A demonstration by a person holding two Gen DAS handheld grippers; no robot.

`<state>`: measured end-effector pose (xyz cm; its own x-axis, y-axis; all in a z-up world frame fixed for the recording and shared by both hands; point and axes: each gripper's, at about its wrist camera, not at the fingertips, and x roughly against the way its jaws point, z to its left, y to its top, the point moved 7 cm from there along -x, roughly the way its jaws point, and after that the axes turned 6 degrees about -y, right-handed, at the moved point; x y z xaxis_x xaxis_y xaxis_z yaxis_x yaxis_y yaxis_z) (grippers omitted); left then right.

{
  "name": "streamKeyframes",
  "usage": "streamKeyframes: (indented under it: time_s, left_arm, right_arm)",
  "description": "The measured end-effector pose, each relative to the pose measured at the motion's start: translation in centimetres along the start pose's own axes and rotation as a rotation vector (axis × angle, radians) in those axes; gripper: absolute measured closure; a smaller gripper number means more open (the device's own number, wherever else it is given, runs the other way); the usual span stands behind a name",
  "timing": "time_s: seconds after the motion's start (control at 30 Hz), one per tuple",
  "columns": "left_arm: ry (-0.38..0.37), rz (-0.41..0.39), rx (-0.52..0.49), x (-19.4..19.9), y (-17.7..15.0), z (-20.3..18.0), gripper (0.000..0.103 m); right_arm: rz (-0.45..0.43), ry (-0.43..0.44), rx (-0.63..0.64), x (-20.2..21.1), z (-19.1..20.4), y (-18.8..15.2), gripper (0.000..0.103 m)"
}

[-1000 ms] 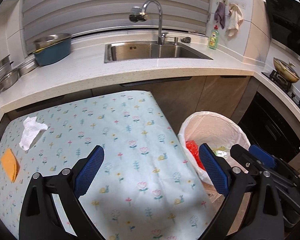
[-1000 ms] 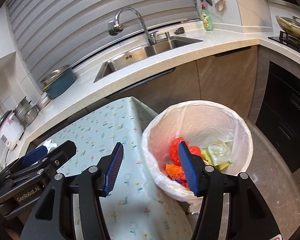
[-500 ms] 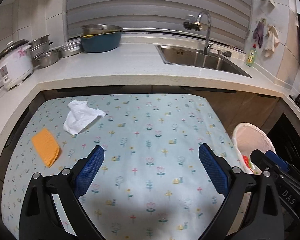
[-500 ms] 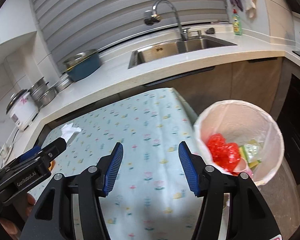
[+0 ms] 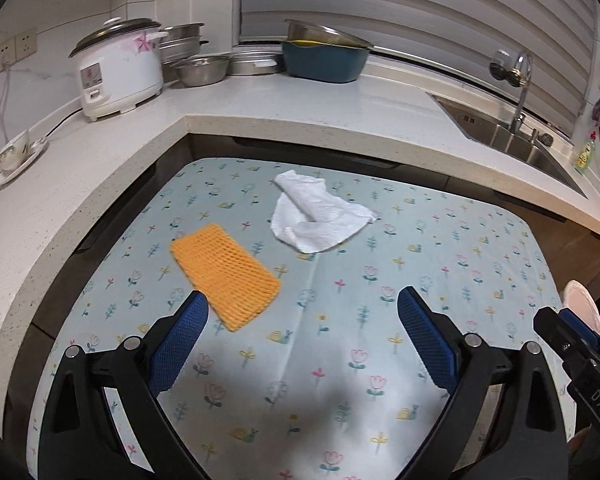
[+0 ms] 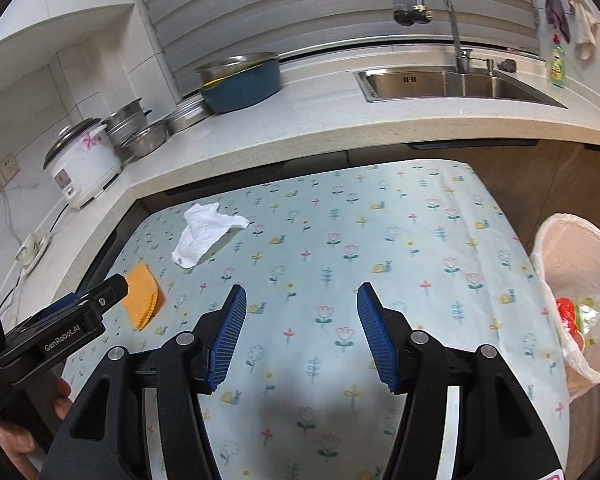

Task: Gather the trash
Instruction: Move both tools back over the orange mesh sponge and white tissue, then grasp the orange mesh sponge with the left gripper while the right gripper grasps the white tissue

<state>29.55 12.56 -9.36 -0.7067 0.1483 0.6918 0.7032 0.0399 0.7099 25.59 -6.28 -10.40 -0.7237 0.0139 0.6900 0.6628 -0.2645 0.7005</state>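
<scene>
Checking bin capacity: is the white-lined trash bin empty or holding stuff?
Holding stuff. The white-lined trash bin has red and green scraps at its bottom; well short of full.

The tablecloth (image 5: 420, 264) is pale blue, printed with small pink tulips, yellow flowers and snails. On it lie an orange foam net (image 5: 224, 270) with a mesh weave and, just beyond it, a plain white crumpled tissue (image 5: 316, 218). Off the tablecloth's right edge, the bin liner (image 6: 556, 240) is pinkish-white, with red and green scraps inside
</scene>
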Motion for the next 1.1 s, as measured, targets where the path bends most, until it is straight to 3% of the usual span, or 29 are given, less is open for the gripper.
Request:
streamKeyframes:
  time_s: [0.33,0.47,0.73,0.8,0.9,1.1]
  left_arm:
    - [0.056,0.041,0.093,-3.4,0.4,7.0,0.012]
    - [0.058,0.095,0.153,-5.7,0.4,9.3,0.012]
    - [0.052,0.165,0.217,-9.8,0.0,10.7,0.015]
    - [0.042,0.18,0.211,-10.6,0.0,10.6,0.025]
    - [0.003,0.215,0.217,-12.0,-0.3,10.4,0.05]
    - [-0.039,0.184,0.196,-12.4,0.6,9.5,0.086]
  right_arm:
    - [0.051,0.065,0.084,-5.7,7.8,0.9,0.047]
    - [0.066,0.076,0.109,-8.1,10.1,1.4,0.047]
    - [0.091,0.083,0.138,-13.4,13.1,3.0,0.047]
    - [0.099,0.084,0.146,-14.6,13.7,3.4,0.047]
    - [0.113,0.097,0.15,-16.3,14.6,3.7,0.047]
    - [0.134,0.084,0.18,-19.2,15.8,3.8,0.047]
